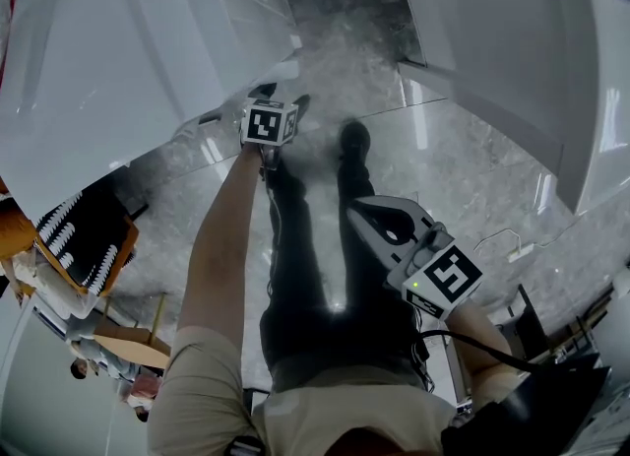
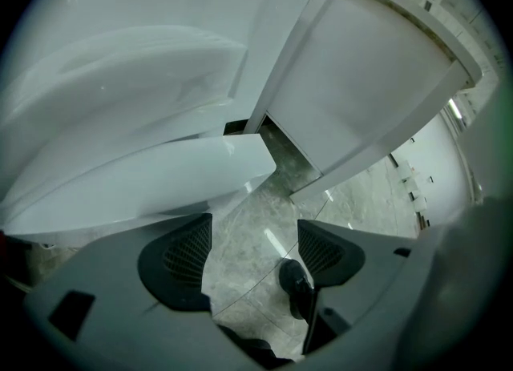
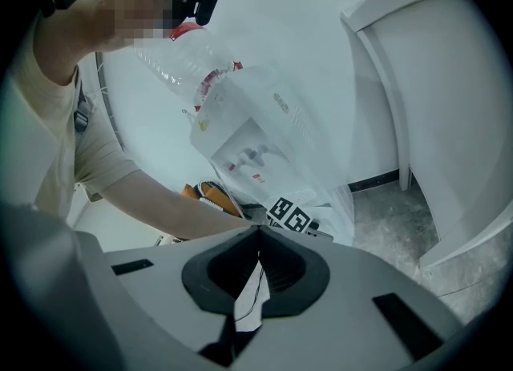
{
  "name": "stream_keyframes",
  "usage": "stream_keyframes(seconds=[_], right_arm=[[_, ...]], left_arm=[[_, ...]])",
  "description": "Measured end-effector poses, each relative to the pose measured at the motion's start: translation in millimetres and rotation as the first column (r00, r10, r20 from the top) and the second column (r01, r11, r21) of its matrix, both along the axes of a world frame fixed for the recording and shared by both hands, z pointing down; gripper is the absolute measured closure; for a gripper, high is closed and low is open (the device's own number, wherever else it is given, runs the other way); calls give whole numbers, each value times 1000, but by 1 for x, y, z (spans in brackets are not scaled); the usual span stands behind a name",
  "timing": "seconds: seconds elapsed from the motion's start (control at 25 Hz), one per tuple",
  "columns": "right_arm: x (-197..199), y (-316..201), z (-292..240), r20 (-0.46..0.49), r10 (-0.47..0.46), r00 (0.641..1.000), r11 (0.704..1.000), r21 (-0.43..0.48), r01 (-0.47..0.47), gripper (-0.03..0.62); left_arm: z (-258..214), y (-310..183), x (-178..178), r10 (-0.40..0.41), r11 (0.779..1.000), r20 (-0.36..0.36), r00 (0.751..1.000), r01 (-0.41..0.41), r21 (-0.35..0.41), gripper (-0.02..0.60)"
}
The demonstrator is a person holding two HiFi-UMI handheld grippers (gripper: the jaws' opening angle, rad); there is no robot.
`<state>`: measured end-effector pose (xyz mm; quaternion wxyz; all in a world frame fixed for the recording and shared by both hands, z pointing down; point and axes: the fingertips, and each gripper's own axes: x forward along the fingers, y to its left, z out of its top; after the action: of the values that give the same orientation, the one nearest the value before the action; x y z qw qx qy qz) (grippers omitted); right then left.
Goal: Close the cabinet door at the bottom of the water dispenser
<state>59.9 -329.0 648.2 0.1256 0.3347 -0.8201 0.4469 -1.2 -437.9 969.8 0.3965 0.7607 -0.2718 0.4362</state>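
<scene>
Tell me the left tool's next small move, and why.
Probably ease the left tool forward and press the cabinet door toward the dispenser. Its jaws stand apart and empty just short of that pale panel, which seems to jut out, a dark gap showing at its edge. The right tool, jaws together, hangs farther back.

Grey veined stone floor (image 1: 463, 163), glossy, with thin joint lines between the slabs and streaks of reflected light. At the left edge, a black-and-white striped pad (image 1: 84, 232) lies on an orange-brown wooden frame (image 1: 15, 232). At the right, a tall white panel (image 1: 512, 40) stands on the floor, and a black object (image 1: 551, 405), too dark to identify, fills the lower right corner.
</scene>
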Motion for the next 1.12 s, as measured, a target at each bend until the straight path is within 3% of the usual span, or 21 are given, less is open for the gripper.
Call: stream_keyframes(seconds=[0.72, 1.12], right_arm=[[9, 1, 10, -23, -12, 1000, 999, -33, 12, 583], [2, 3, 19, -21, -30, 999, 998, -51, 29, 583]], left_arm=[[-3, -33, 7, -7, 998, -4, 1000, 7, 64, 272], [-12, -28, -3, 12, 999, 12, 1000, -13, 47, 271]])
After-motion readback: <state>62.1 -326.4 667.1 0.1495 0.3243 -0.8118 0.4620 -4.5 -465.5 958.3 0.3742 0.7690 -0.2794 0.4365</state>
